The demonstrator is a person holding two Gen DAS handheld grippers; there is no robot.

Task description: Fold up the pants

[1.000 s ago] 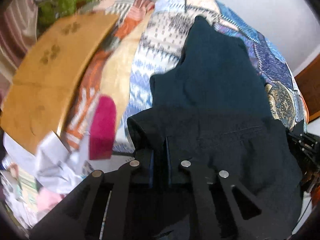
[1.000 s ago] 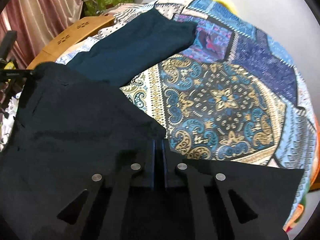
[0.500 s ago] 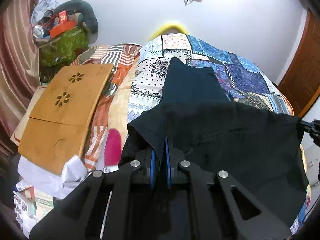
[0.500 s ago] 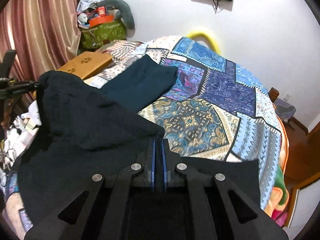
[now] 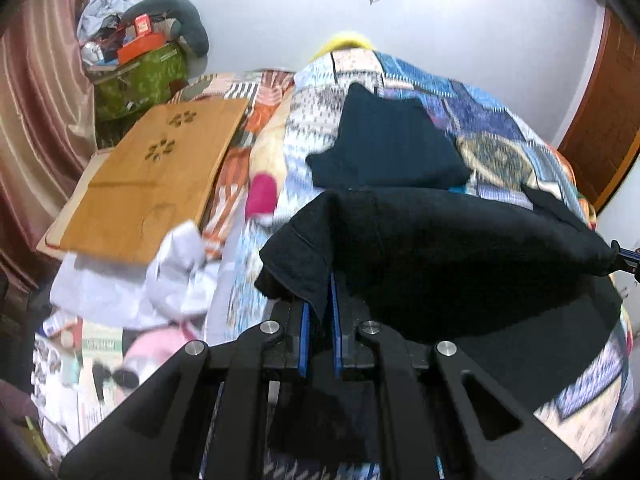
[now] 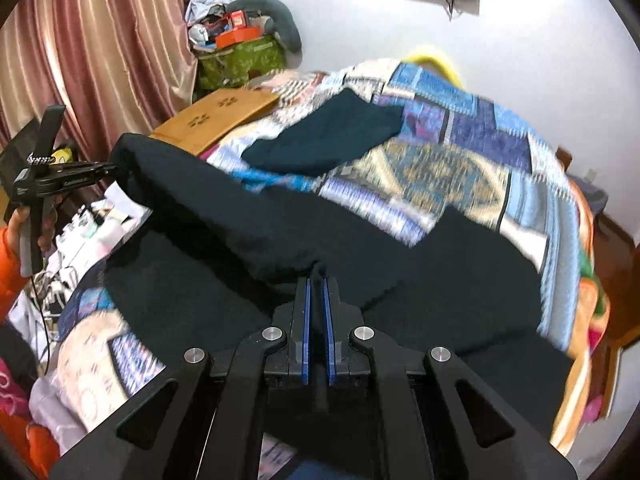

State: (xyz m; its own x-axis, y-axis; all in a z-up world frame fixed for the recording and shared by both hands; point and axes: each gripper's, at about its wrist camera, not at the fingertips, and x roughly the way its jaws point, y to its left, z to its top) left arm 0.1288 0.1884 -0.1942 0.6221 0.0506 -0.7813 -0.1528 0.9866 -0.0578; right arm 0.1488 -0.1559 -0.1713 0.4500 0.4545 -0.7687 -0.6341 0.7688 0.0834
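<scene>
Pants hang stretched between the two grippers above the patchwork bedspread, and every place below is told from that bedspread; the left gripper has its blue pads pressed together on one corner of the dark fabric, at the bedspread's near edge on the side of the wooden lap tray; the right gripper has its fingers closed on the other corner, with cloth bunched between the pads just past the tips.

The held edge runs crosswise from one gripper to the other (the left gripper shows at the far left in the right wrist view, pinching its end); the rest of the garment falls away forward and down from both grippers, its lower part draped on the bedspread towards the door side. So the long axis of the held span lies side to side, and neither hand is nearer: each has its own end. A folded dark teal garment lies flat further up the bedspread, apart from the pants.

The coming move, as I judge it, turns on carrying that taut edge forward over the cloth resting below; both ends should travel level, or the fold will skew.
</scene>
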